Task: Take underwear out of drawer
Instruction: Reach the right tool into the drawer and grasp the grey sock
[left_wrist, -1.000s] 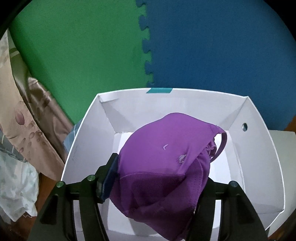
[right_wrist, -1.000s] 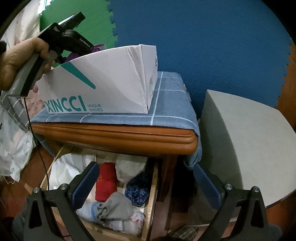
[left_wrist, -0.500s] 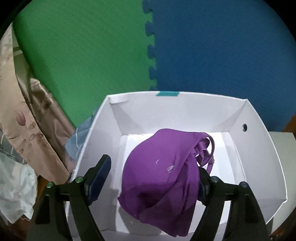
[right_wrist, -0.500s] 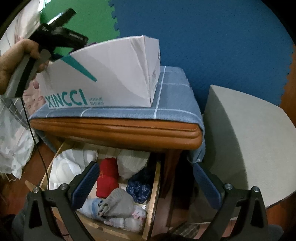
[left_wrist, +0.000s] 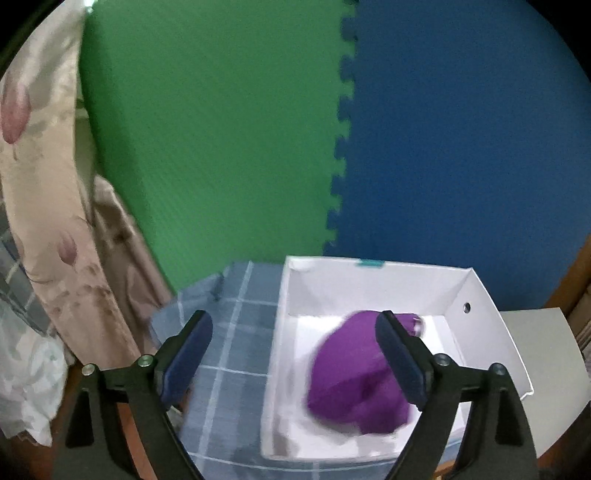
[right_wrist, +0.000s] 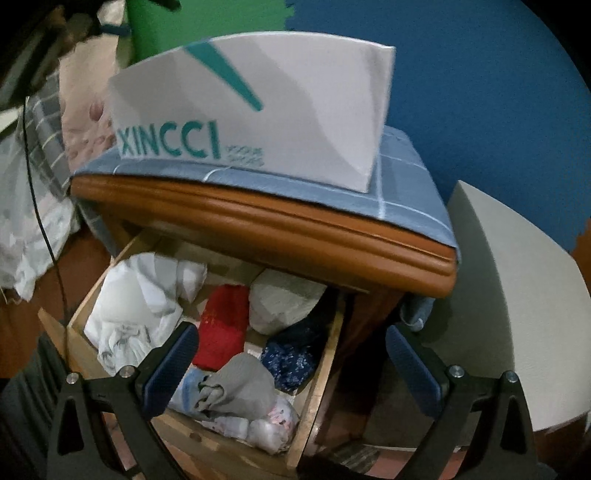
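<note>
Purple underwear (left_wrist: 354, 384) lies bunched on the floor of the white shoebox (left_wrist: 480, 295), blurred at its edges, its right side hidden behind one finger of the left gripper (left_wrist: 293, 363); that gripper's jaws are opening and nothing sits between the pads, which frame the box's left wall and the blue checked cloth (left_wrist: 229, 332) under it; the garment is released. Behind stand green and blue foam mats (left_wrist: 461, 147); a floral curtain (left_wrist: 44, 184) is cut off at the left edge.

From the right wrist, the same shoebox (right_wrist: 295, 110) shows only its outer side, so its contents are hidden; it rests on the cloth-covered wooden nightstand (right_wrist: 258, 225). Below, the drawer (right_wrist: 314, 406) stands pulled out, its back part hidden under the tabletop; inside lie a white bundle (right_wrist: 136, 306), a red piece (right_wrist: 221, 325), a dark blue floral piece (right_wrist: 291, 362) and a grey piece (right_wrist: 236, 387), all smeared by blur. Right gripper (right_wrist: 291, 369) hangs above the drawer with its jaws spread wide, grasping nothing; its pads touch no cloth.
</note>
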